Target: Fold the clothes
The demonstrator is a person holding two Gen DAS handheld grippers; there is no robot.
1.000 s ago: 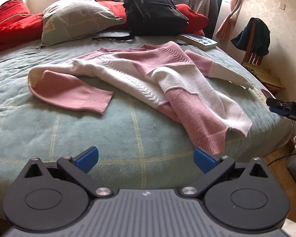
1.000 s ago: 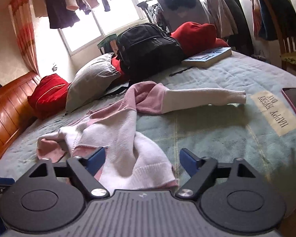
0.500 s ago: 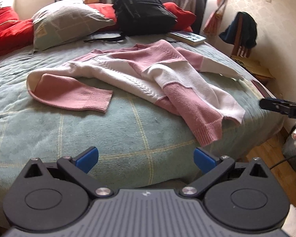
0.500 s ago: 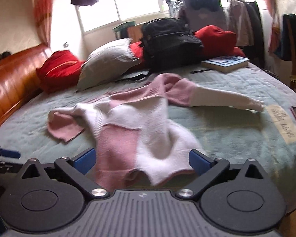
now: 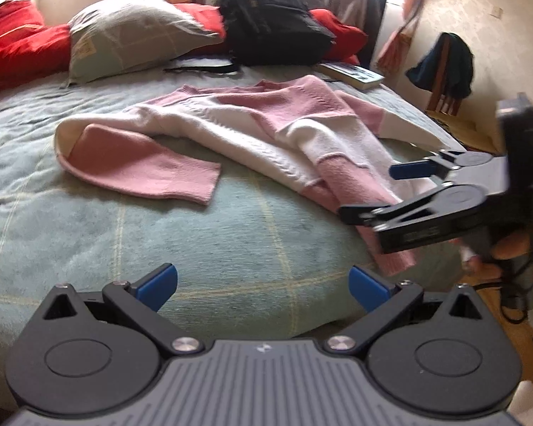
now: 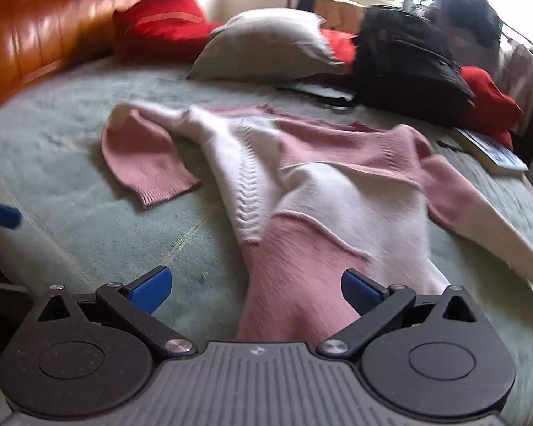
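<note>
Left gripper (image 5: 263, 285): blue-tipped fingers spread wide, nothing between them, held off the near edge of the bed (image 5: 231, 248).

Right gripper (image 6: 254, 287): fingers likewise wide apart, empty. It hangs over the pink hem end of the sweater (image 6: 302, 191); whether a tip touches the knit cannot be told. Seen side-on from the left wrist camera, this gripper sits at the sweater's lower corner near the bed edge, a hand (image 5: 511, 248) around its grip.

Sweater: pink and white knit, spread unfolded and rumpled across the green checked bedcover. One pink-cuffed sleeve (image 5: 142, 167) is doubled back toward the left; the other sleeve (image 6: 479, 213) runs out to the right.

Beyond: grey pillow (image 5: 135, 39), red cushions (image 6: 160, 28), black backpack (image 5: 270, 25), a book (image 5: 351, 72) beside it. View from the right wrist is motion-blurred.
</note>
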